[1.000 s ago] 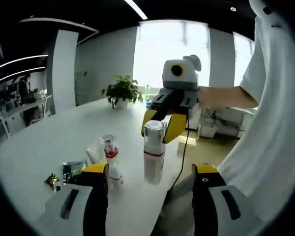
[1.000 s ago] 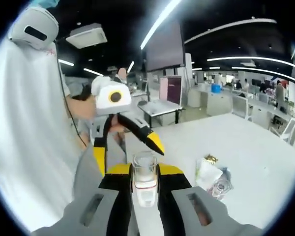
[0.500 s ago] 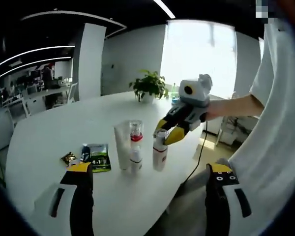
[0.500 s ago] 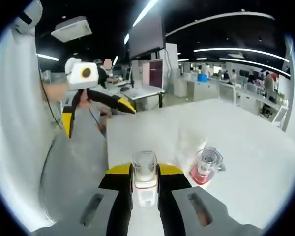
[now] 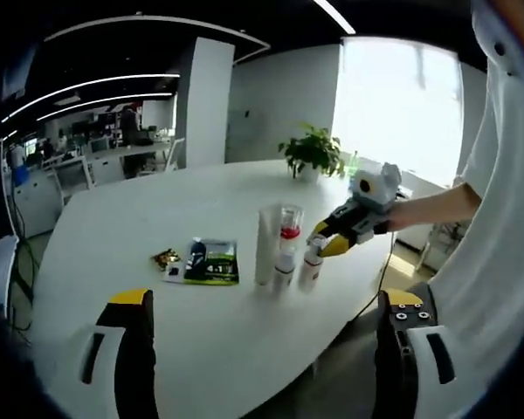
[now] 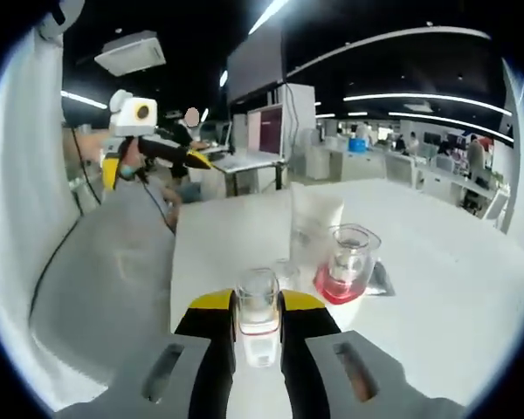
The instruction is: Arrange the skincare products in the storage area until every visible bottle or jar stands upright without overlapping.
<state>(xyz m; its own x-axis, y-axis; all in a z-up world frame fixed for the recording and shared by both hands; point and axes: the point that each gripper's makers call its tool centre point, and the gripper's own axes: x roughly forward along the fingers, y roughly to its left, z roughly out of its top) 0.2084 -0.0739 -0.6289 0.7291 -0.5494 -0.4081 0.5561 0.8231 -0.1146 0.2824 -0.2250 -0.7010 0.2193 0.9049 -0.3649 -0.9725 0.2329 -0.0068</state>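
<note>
In the left gripper view, a white tube (image 5: pixel 266 245), a clear-capped bottle with a red band (image 5: pixel 286 249) and a small white bottle with a clear cap (image 5: pixel 311 264) stand upright close together on the white table (image 5: pixel 113 227). My right gripper (image 5: pixel 325 243) comes in from the right, shut on the small bottle's cap. In the right gripper view, my right gripper (image 6: pixel 258 307) clamps that clear cap (image 6: pixel 258 301), with the red-banded bottle (image 6: pixel 345 262) and the tube (image 6: pixel 314 218) just beyond. My left gripper (image 5: pixel 266 349) is open and held back from the table; it is also seen as the left gripper (image 6: pixel 157 161).
A green sachet (image 5: pixel 211 260) and a small gold item (image 5: pixel 166 258) lie flat to the left of the bottles. A potted plant (image 5: pixel 313 153) stands at the table's far end. The table edge (image 5: pixel 332 323) runs close by the bottles, with the person's white shirt (image 5: pixel 498 262) beside it.
My left gripper has drawn back from the table, so the products look smaller. My right gripper has brought the small white bottle down beside the red-banded bottle and the tube.
</note>
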